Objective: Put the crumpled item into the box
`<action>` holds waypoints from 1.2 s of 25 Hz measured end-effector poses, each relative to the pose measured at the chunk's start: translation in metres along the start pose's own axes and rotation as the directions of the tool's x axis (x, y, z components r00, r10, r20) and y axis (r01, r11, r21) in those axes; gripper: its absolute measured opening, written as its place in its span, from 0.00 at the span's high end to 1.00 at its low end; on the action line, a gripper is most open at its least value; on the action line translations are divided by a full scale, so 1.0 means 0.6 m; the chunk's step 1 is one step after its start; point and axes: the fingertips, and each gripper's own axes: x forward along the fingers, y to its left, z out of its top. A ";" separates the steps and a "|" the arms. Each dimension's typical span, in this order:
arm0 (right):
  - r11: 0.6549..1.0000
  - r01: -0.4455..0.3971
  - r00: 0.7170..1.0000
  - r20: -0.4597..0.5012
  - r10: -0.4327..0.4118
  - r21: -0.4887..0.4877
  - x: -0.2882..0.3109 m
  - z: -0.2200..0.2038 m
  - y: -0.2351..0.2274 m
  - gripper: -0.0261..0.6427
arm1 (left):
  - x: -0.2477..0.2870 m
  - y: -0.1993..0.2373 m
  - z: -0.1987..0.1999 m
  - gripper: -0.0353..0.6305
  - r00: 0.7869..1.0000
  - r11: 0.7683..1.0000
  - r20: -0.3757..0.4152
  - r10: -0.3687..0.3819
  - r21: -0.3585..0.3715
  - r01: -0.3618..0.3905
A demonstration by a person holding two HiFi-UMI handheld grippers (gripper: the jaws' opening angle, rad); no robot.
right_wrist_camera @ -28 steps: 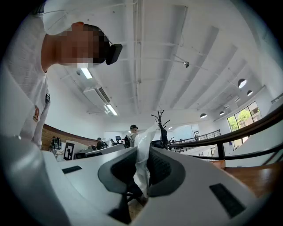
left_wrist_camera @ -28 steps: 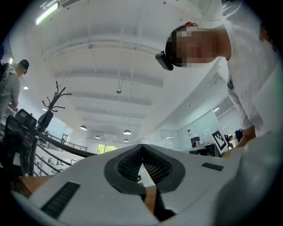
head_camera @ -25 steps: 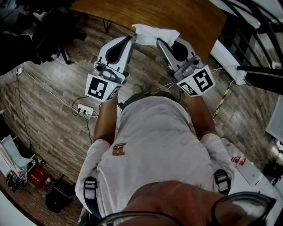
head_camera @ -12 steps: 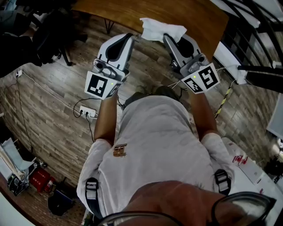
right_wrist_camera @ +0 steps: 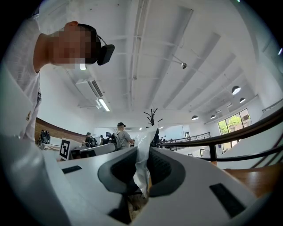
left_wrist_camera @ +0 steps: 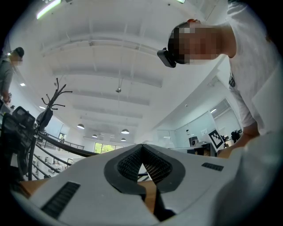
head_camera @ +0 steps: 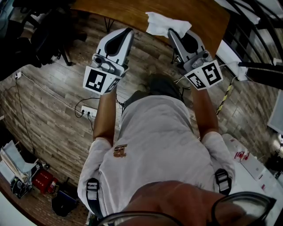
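Observation:
The crumpled item (head_camera: pixel 164 23) is a white, wrinkled sheet. My right gripper (head_camera: pixel 170 31) is shut on its edge and holds it over the near edge of the wooden table (head_camera: pixel 128 11). In the right gripper view the crumpled item (right_wrist_camera: pixel 142 164) stands pinched between the dark pads, and my right gripper (right_wrist_camera: pixel 144 152) points up at the ceiling. My left gripper (head_camera: pixel 129 30) is raised beside it, to the left. In the left gripper view, my left gripper (left_wrist_camera: pixel 142 146) has its pads together with nothing between them. No box shows in any view.
A power strip (head_camera: pixel 88 112) with cables lies on the wood floor at the left. Bags and a red object (head_camera: pixel 43 181) sit at the lower left. A dark chair (head_camera: pixel 48 39) stands at the upper left, a black railing (head_camera: pixel 261 70) at the right, and a white table (head_camera: pixel 252 172) at the lower right.
Both grippers have moved up the picture toward the wooden table. The right one has also shifted right, carrying the crumpled item over the table's edge. The jaws have not changed.

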 end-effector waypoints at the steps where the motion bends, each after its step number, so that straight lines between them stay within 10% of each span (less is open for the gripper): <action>1: 1.000 0.001 1.000 -0.002 -0.001 -0.003 0.006 0.000 -0.006 0.86 | 0.004 0.006 0.000 0.92 1.000 1.000 0.000 0.000 0.002 0.000; 30: 1.000 0.011 0.998 -0.069 -0.012 -0.015 0.287 -0.050 -0.421 0.86 | 0.343 0.338 -0.131 0.92 0.997 0.996 -0.067 0.040 0.077 -0.035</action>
